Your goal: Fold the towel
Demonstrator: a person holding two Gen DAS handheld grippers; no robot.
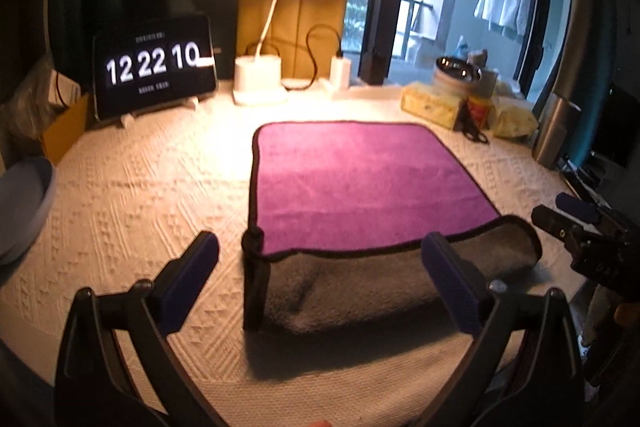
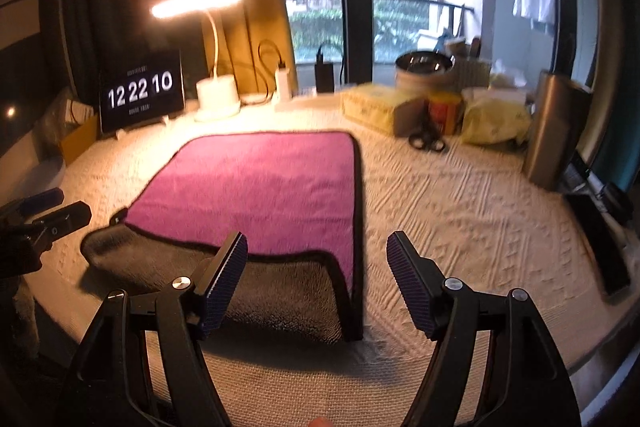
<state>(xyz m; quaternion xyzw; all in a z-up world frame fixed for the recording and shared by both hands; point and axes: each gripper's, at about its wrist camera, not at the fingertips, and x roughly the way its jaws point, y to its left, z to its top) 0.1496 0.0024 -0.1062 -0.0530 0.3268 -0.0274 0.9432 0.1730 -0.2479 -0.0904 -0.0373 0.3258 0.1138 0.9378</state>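
Both grippers' jaws gape empty before the towel (image 1: 360,179); scissors (image 2: 427,141) show clearly only rightward.

The towel (image 1: 360,179) lies before the lamp (image 1: 260,79), clock (image 1: 154,67) behind-left.

Scissors (image 2: 427,140) and boxes (image 2: 370,105) far right

the only legible text is on the black tablet screen (image 1: 154,67), propped on a stand at the left of both frames: large white digits read "12 22 10". small lines above and below the digits are too blurred to read. the red-labelled tin (image 2: 443,113) carries print that cannot be made out.
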